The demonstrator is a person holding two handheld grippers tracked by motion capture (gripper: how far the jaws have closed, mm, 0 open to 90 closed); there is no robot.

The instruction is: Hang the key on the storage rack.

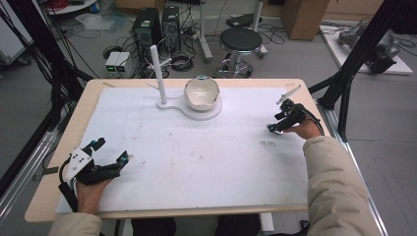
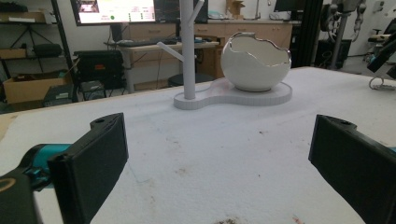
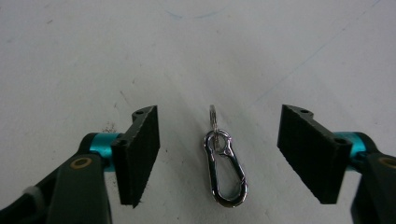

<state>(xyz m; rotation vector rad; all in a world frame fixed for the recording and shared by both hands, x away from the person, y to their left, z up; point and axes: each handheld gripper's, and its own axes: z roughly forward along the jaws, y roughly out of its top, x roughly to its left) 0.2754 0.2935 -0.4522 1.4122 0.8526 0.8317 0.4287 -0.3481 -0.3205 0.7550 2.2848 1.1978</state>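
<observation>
Jaws of the right gripper stand apart astride a small silver carabiner lying flat on the white table cover; the left gripper gapes empty; farther off, a white eggshell-shaped bowl sits on a stand; no writing is legible

table, white mat, clip

Left gripper low at near left, jaws spread wide, right gripper at far right, jaws apart
</observation>
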